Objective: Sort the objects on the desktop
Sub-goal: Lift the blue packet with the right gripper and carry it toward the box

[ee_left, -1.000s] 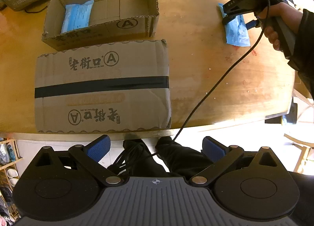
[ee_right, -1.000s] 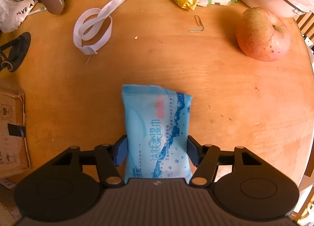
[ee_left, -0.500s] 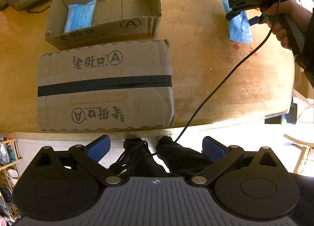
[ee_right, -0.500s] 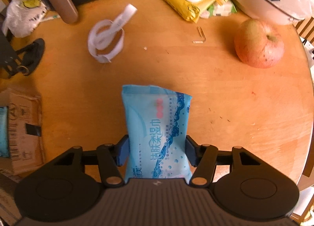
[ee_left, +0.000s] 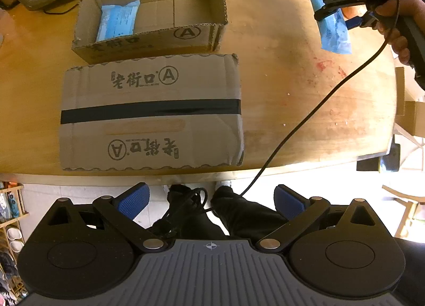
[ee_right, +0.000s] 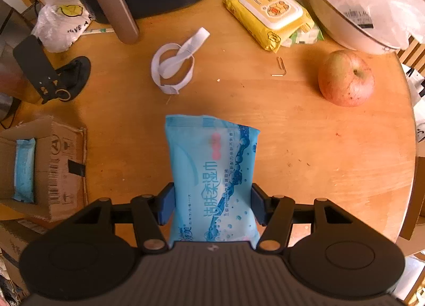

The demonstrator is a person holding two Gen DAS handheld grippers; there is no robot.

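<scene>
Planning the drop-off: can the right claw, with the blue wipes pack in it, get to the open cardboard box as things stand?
Probably yes. The right claw holds the blue wipes pack; only bare table lies between it and the open cardboard box, whose top is open with room beside the pack inside.

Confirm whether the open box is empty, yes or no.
No: a blue wipes pack already lies inside the open box, at its left end.
</scene>
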